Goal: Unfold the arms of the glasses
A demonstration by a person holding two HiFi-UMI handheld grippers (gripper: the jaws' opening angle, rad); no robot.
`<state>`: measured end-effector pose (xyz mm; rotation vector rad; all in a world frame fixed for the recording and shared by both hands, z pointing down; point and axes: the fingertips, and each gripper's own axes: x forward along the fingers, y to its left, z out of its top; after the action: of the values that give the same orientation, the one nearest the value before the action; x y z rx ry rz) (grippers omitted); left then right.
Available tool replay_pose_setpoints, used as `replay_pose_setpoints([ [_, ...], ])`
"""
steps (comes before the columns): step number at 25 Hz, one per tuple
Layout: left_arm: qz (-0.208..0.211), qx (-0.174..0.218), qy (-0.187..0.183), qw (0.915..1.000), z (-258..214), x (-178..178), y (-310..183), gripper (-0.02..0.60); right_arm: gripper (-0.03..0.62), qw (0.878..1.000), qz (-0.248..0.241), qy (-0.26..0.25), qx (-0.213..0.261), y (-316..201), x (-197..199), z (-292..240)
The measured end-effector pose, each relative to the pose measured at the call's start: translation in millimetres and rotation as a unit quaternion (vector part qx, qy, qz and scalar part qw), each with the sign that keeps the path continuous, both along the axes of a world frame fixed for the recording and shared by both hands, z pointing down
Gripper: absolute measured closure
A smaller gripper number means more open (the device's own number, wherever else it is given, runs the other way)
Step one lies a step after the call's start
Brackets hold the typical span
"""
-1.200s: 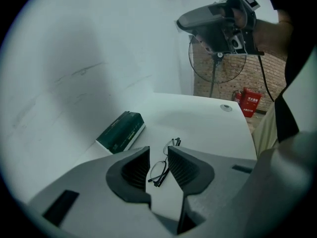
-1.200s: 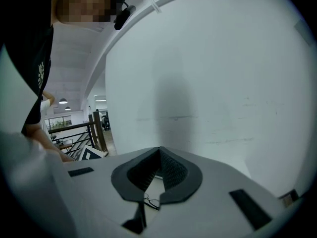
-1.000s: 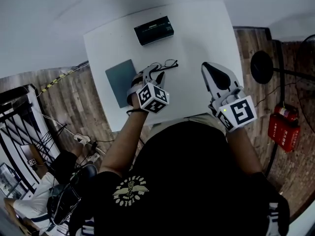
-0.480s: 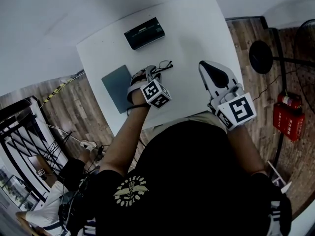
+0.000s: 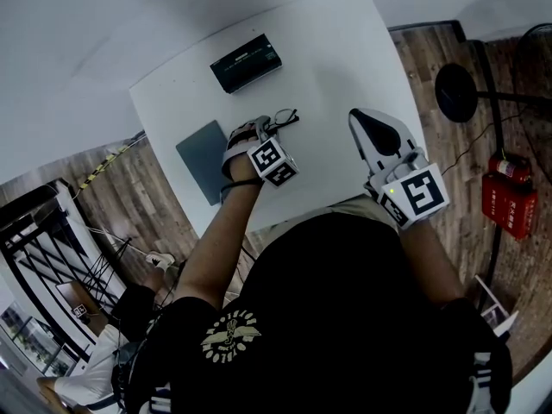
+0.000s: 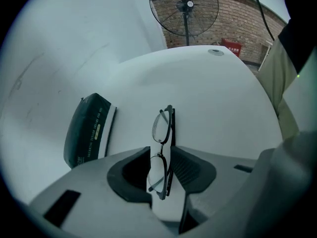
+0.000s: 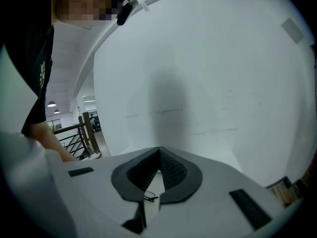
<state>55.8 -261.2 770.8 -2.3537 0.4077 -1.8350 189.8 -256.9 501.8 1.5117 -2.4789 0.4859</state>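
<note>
— White table [image 5: 345, 76] over a wooden floor [image 5: 129, 197], not much on it. Where are the glasses [image 6: 163, 128]?

— Near the middle of the table, folded, both arms tucked in behind the lenses. The left gripper [image 6: 160, 158] points steeply down right over them.

— Gripping them?

— Not as far as I can see. Its jaws have just been opening and stand wide apart, with the nearer lens and the folded arms between them. Neither pad looks pressed on. I'd judge it's set astride the frame so it can close on that end and steady it.

— And the right gripper [image 7: 159, 155]?

— Jaws together, nothing in them. It's held above the table's right side, well apart from the glasses. My guess is it's kept closed to use the tip for hooking an arm outward once the frame is pinned, so no arm is unfolded yet.

— Anything that holds things?

— One dark case [image 5: 246, 62] lies at the far side, beyond the glasses and apart from them. It's closed, so I can't tell what's inside. A grey mat [image 5: 205, 158] lies flat at the left edge, bare.

— Beyond the table?

— A fan [image 6: 184, 9] on a stand.
</note>
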Motion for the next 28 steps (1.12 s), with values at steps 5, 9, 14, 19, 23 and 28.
replay_pose_setpoints([
  [5, 0.011, 0.011, -0.009, 0.9998, 2, 2, -1, 0.470, 0.594, 1.000, 0.001, 0.001, 0.001, 0, 3, -1],
  [9, 0.008, 0.015, -0.008, 0.9998, 0, 4, -2, 0.514, 0.594, 1.000, 0.002, -0.002, 0.002, 0, 3, 0],
  [14, 0.011, 0.011, -0.023, 0.9996, 3, 5, -2, 0.512, 0.594, 1.000, 0.001, -0.003, 0.002, 2, 4, 1],
  [19, 0.020, 0.028, -0.031, 0.9989, 1, 9, -7, 0.515, 0.594, 1.000, 0.004, -0.005, 0.007, 5, 8, -4],
  [23, 0.008, 0.048, -0.014, 0.9987, -5, 9, -14, 0.550, 0.594, 1.000, 0.008, -0.007, 0.012, 7, 12, -9],
  [28, -0.024, 0.050, 0.001, 0.9985, -8, -4, -17, 0.561, 0.594, 1.000, 0.002, -0.007, 0.017, 13, 8, -13],
])
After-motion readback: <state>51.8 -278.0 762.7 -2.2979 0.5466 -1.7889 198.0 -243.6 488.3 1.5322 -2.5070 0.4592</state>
